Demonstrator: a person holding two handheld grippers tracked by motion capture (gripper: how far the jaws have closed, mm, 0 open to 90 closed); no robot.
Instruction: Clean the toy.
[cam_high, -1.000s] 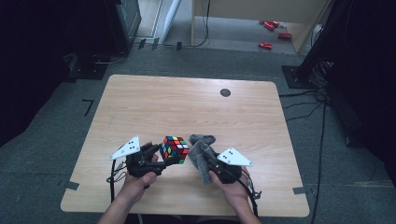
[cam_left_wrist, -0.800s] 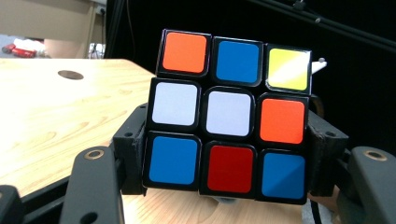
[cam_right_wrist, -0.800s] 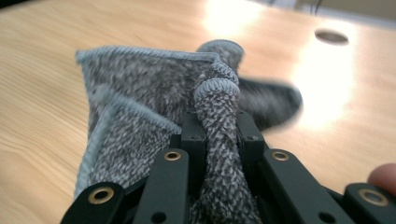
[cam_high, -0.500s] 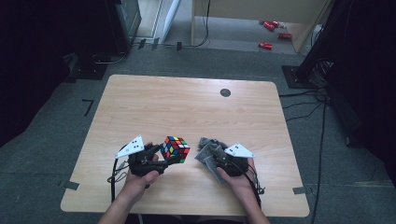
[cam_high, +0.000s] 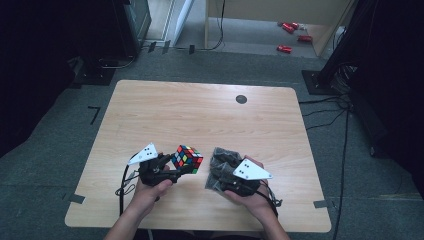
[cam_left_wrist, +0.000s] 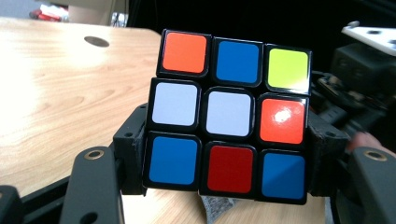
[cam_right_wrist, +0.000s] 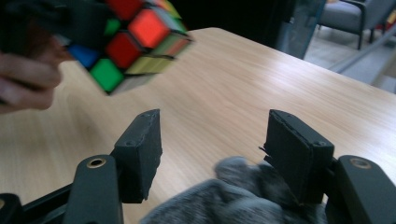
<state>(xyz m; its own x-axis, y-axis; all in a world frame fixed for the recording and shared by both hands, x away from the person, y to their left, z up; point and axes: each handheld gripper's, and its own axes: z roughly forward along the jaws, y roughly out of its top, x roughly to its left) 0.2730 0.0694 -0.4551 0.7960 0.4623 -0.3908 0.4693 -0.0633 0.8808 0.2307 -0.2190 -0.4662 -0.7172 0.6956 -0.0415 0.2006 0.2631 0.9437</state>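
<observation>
A scrambled Rubik's cube (cam_high: 186, 159) hangs just above the wooden table (cam_high: 200, 115), and my left gripper (cam_high: 181, 169) is shut on its lower layer. In the left gripper view the cube (cam_left_wrist: 229, 116) shows a white centre, with a black pad (cam_left_wrist: 133, 149) pressed to each side. To its right lies a crumpled grey cloth (cam_high: 220, 161), with my right gripper (cam_high: 221, 176) over its near side. That gripper's (cam_right_wrist: 217, 149) jaws have just been opening and stand apart. The cloth (cam_right_wrist: 233, 198) sits low between them, against the right pad (cam_right_wrist: 296, 149). The cube (cam_right_wrist: 135, 37) is at the upper left.
A black round grommet (cam_high: 241, 99) sits in the tabletop near its far edge. The hand that holds the left gripper (cam_right_wrist: 28, 70) is beside the cube. Cables (cam_high: 125, 187) trail from both grippers near the table's front edge. Red objects (cam_high: 285, 48) lie on the floor beyond.
The right gripper's jaws have opened and let go of the grey cloth, which was held up by the cube and now lies on the table. The right hand drew back a little. The left is still.
</observation>
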